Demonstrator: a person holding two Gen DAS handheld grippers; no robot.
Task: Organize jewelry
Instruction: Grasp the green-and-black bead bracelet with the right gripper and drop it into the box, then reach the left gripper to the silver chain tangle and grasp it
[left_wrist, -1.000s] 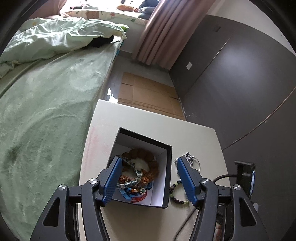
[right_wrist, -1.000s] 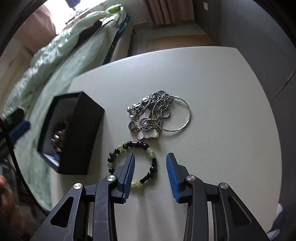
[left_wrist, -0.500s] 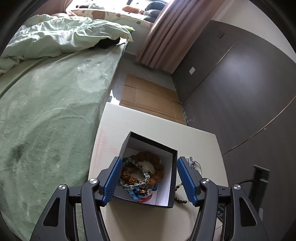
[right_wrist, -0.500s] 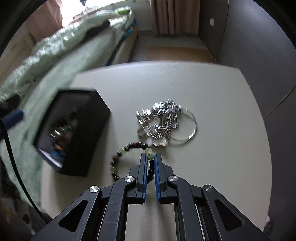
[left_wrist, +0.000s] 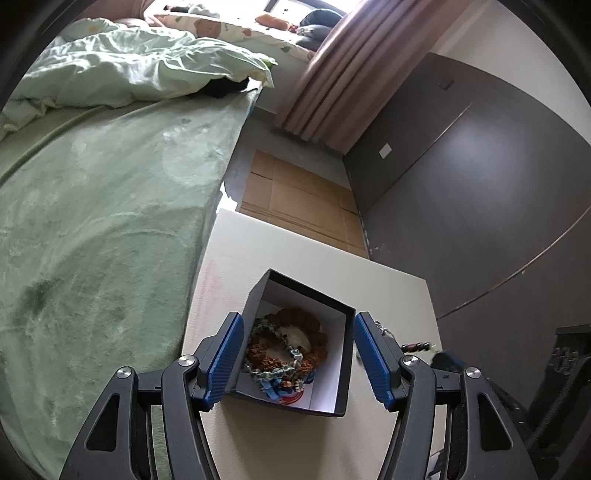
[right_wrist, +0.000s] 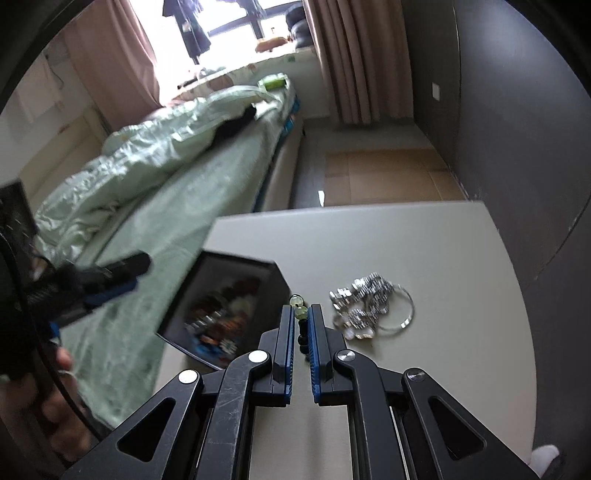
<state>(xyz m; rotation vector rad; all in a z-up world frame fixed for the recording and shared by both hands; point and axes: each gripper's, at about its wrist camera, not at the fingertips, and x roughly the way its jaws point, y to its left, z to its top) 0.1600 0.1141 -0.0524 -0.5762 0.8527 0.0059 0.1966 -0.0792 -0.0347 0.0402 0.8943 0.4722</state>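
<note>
A black box with white inner walls stands on the cream table and holds several bead bracelets. My left gripper hovers open above it, one finger to each side of the box and clear of it. My right gripper is shut on a bracelet of green and dark beads, raised off the table beside the box. A heap of silver chains and a ring lies on the table to the right. The bracelet's hanging part is hidden behind the fingers.
A bed with a green cover runs along the table's left edge. A dark wall stands close on the right. Flat cardboard lies on the floor beyond the table. A person's hand holds the left tool.
My right gripper closed on the beaded bracelet and lifted it off the table, towards the box. The left gripper stayed open over the box, drifting a little.
</note>
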